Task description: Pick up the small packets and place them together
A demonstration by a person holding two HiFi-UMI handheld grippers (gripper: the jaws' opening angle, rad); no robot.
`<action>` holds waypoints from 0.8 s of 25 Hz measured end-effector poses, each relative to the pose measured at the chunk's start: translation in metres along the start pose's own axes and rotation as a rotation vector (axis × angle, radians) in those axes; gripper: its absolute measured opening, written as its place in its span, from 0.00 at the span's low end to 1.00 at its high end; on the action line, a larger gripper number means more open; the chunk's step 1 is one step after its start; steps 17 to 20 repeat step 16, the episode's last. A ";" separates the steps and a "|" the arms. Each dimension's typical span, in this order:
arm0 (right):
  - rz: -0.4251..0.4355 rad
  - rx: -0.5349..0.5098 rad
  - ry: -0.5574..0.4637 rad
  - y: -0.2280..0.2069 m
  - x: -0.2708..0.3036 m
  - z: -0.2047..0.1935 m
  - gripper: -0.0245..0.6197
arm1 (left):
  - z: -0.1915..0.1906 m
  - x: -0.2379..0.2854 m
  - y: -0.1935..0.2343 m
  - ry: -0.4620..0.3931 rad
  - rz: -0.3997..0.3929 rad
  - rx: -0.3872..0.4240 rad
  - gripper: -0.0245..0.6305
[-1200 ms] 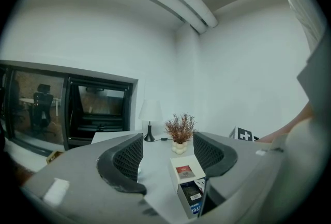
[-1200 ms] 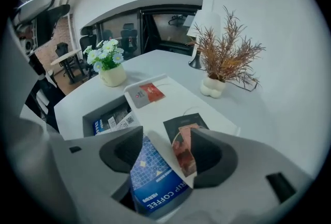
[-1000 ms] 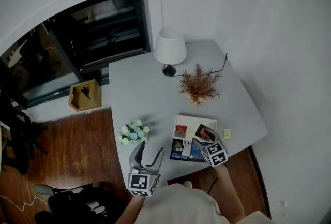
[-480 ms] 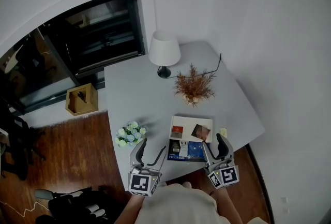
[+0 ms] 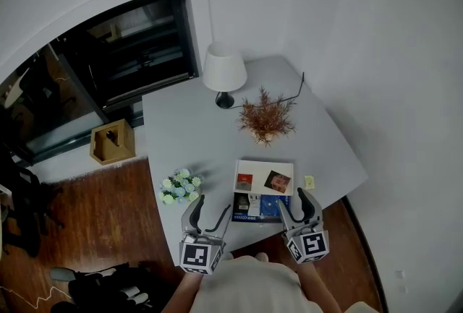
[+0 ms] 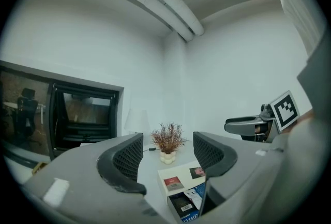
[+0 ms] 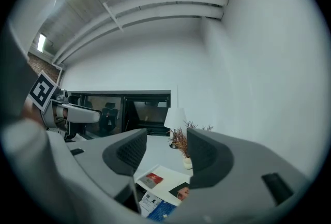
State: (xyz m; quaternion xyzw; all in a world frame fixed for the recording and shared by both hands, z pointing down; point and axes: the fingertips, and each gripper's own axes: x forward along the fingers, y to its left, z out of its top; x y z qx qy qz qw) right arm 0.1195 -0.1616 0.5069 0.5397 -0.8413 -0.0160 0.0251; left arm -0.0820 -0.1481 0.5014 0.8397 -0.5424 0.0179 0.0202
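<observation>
Right gripper [image 5: 292,202] up, empty, narrower — plant [image 5: 265,116] ahead

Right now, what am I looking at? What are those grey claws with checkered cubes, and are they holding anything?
No robot here: a person holds a grabber in each hand. The wide picture comes from a camera on the person's head, looking down at the left gripper, the right gripper and a table. The other two pictures come from cameras riding on the grippers, looking along their jaws. Both grippers are open and empty; the right one's jaws have just been closing. On the table: a lamp, a dried plant, flowers, a white box, small packets beside it and one yellow packet.
</observation>
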 end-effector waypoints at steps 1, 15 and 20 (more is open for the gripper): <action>0.009 -0.003 0.001 0.002 0.000 0.000 0.43 | 0.000 0.000 -0.002 0.000 -0.002 -0.001 0.48; 0.068 -0.017 0.024 0.014 -0.005 -0.001 0.43 | 0.002 0.001 -0.022 -0.003 -0.040 -0.004 0.48; 0.072 -0.018 0.026 0.015 -0.005 -0.001 0.43 | 0.002 0.000 -0.023 -0.003 -0.041 -0.004 0.48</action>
